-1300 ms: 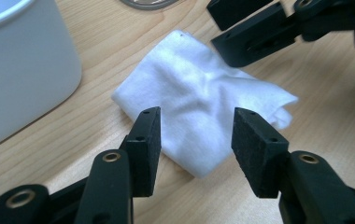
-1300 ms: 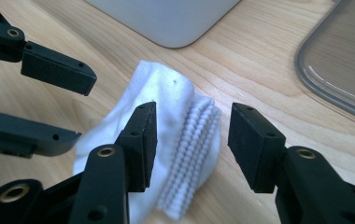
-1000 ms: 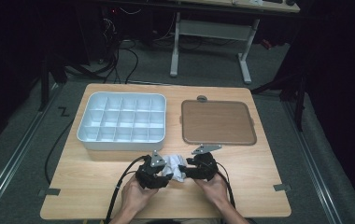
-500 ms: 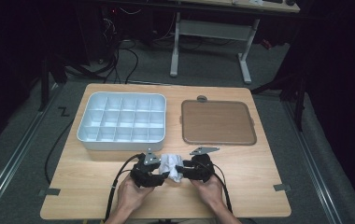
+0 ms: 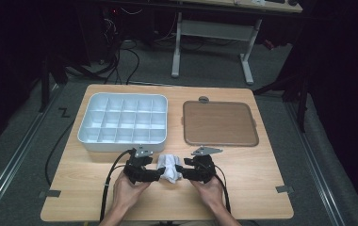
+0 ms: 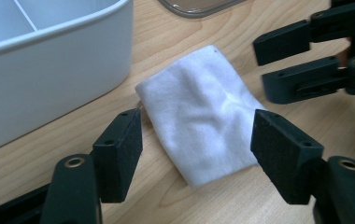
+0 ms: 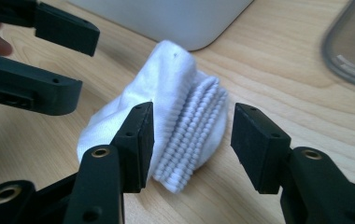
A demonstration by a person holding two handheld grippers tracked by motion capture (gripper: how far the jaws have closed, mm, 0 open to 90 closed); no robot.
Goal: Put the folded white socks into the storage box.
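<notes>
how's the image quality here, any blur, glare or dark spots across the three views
High view: the table is evenly lit, the room around it falls nearly black, and the white cloth looks slightly washed out. Left gripper view: the cloth is fairly sharp, the nearest tong parts soft. Right gripper view: the cloth's ribbed edge is crisp, the brown tray blurred.

Lab or workshop room, wooden table (image 5: 243, 188) on grey carpet, cables (image 5: 120, 61) trailing on floor, white-legged desk (image 5: 212, 35) behind
</notes>
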